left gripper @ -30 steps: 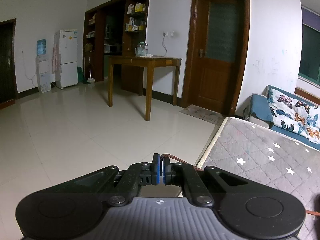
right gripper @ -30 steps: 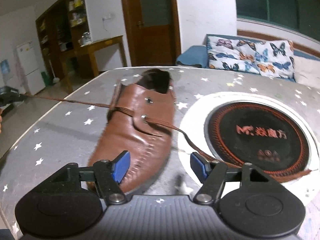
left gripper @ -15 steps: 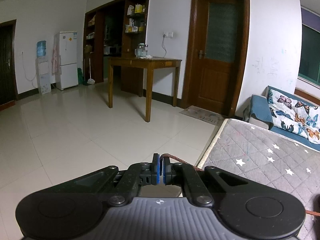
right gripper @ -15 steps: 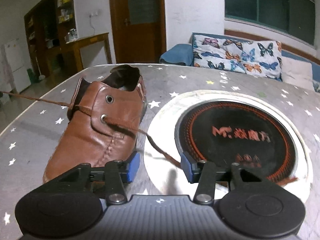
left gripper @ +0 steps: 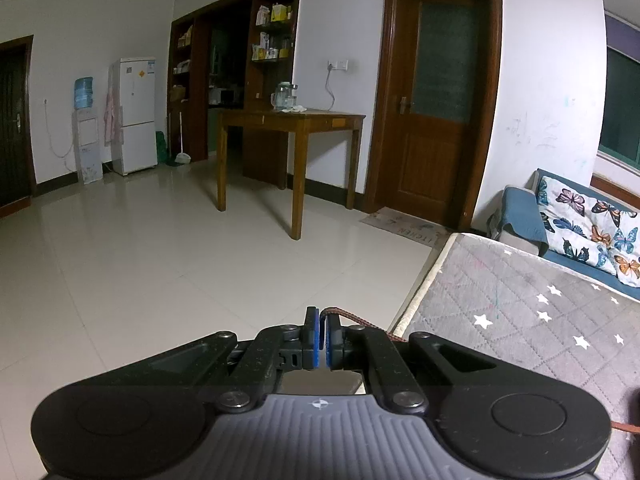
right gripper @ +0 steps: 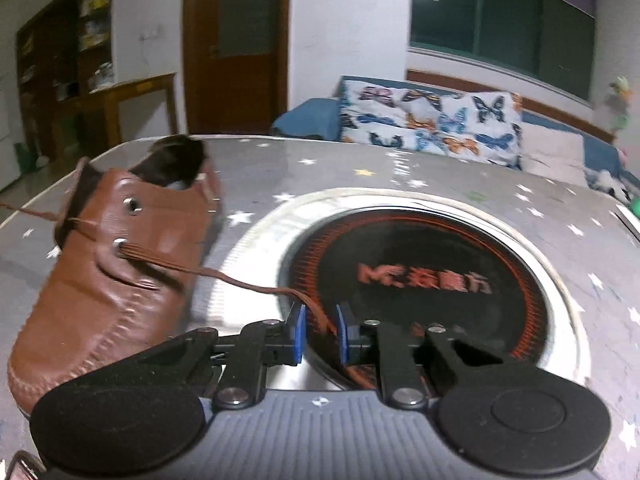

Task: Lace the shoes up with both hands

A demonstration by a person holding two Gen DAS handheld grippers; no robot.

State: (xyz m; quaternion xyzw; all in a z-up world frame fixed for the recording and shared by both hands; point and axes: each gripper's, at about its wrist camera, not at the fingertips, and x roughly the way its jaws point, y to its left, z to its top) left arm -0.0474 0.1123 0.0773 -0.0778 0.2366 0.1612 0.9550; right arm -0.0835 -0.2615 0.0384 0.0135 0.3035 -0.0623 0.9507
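Note:
In the right wrist view a brown leather shoe [right gripper: 120, 272] lies on the star-patterned grey table cover [right gripper: 440, 176], toe toward me. A brown shoelace [right gripper: 240, 282] runs from a lower eyelet down to the right and passes between the blue pads of my right gripper [right gripper: 320, 320]. Its jaws are closing, and a narrow gap still shows on both sides of the lace. The lace's other end leaves the shoe's far side toward the left edge. In the left wrist view my left gripper [left gripper: 322, 320] is shut on that end of the lace [left gripper: 352, 317], held beyond the table's left edge, above the floor.
A round black induction plate [right gripper: 420, 280] with a white rim is set in the table right of the shoe, under the right gripper. A sofa with butterfly cushions [right gripper: 432, 120] stands behind the table. A wooden side table [left gripper: 292, 120] and tiled floor lie to the left.
The right gripper has swung right and down from over the shoe's toe to the lace, and its jaws have narrowed around it. The left gripper has kept still, shut on its lace end.

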